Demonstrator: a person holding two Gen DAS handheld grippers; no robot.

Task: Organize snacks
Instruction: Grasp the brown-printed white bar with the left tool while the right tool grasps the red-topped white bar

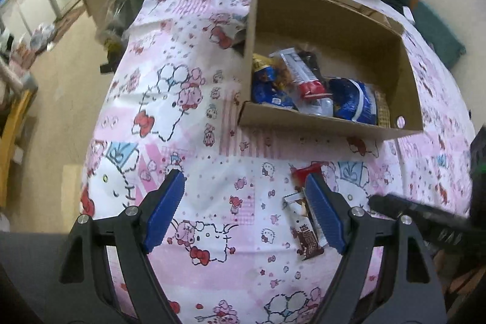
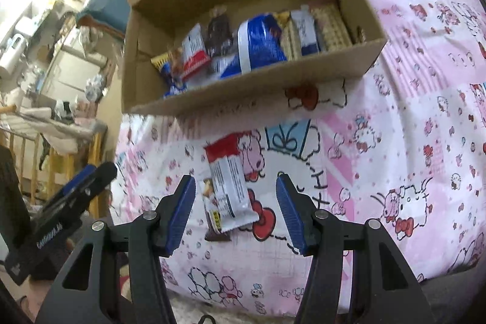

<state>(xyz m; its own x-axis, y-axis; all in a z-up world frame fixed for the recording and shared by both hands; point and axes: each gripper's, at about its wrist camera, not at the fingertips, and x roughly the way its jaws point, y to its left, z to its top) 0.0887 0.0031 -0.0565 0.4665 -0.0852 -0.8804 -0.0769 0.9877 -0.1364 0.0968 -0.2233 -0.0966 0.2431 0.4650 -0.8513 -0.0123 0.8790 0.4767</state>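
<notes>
White lettering on left gripper (image 2: 60, 202) body, blurred, snack wrapper print illegible

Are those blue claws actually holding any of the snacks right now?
No. Both the left gripper and the right gripper are open and hold nothing. The red-and-white snack bar lies loose on the cloth between the right one's fingers.

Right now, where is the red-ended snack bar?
The red-ended snack bar lies on the pink cloth, ahead of the open right gripper, overlapping a brown wrapper.

Open sheet (image 2: 379, 141) around two wrappers (image 2: 229, 190), cardboard box (image 2: 243, 87) wall beyond
</notes>
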